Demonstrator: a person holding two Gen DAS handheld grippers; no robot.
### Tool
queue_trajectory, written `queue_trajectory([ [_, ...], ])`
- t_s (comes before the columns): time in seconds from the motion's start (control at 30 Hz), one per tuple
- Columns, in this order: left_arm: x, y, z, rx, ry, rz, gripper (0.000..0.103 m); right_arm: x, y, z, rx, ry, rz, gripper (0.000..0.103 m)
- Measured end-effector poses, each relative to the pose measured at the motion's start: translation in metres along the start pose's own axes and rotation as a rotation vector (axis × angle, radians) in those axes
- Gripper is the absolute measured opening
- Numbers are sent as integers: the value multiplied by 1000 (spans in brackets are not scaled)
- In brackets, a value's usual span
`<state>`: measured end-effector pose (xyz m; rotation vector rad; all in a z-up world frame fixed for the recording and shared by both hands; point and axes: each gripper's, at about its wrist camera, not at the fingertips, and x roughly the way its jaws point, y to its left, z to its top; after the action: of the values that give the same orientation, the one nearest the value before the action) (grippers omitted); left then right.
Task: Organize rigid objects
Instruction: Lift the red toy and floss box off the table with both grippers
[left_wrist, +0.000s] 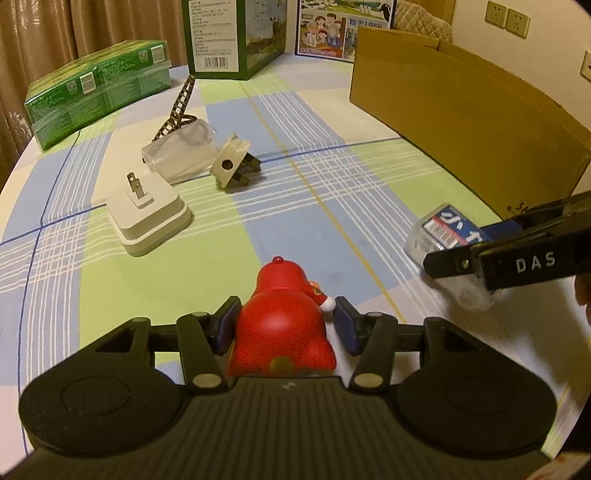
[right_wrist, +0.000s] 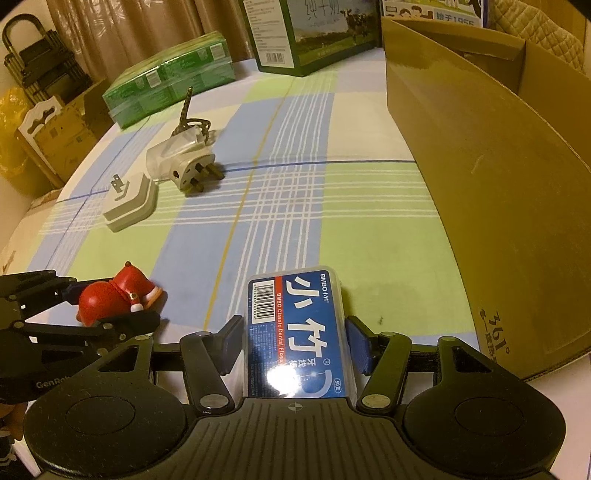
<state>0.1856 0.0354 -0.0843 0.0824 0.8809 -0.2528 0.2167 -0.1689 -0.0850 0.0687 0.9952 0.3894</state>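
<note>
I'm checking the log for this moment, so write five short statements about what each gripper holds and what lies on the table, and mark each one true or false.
1. The left gripper has its jaws around the red figurine. True.
2. The right gripper has nothing between its jaws. False: they hold a dental floss box with a blue label.
3. The white charger lies with its prongs pointing up. True.
4. The cardboard box stands to the left of the right gripper. False: it stands on that gripper's right side.
5. The three-pin plug already lies inside the cardboard box. False: it lies on the checked tablecloth, near the white charger.
</note>
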Motion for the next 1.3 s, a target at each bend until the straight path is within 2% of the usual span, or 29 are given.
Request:
queue_trajectory([
  [0.37,-4,-3,4,-6,-8,-8,49,4,12,-2,-85,11,-55,55],
  [0.73,-3,-3,-2,13,3,10,50,4,14,-2,-80,19,-44,55],
  [0.93,-5,8,-1,-55,9,-22,54,3,14,-3,-79,19,-43,55],
  [1.07,-2,11,-2,-69,39,-47,49,4,14,-1,-75,20,-39,55],
  [1.3,-3,7,-2,-42,40,-31,47,3,14,-1,-69,20,-26,55],
])
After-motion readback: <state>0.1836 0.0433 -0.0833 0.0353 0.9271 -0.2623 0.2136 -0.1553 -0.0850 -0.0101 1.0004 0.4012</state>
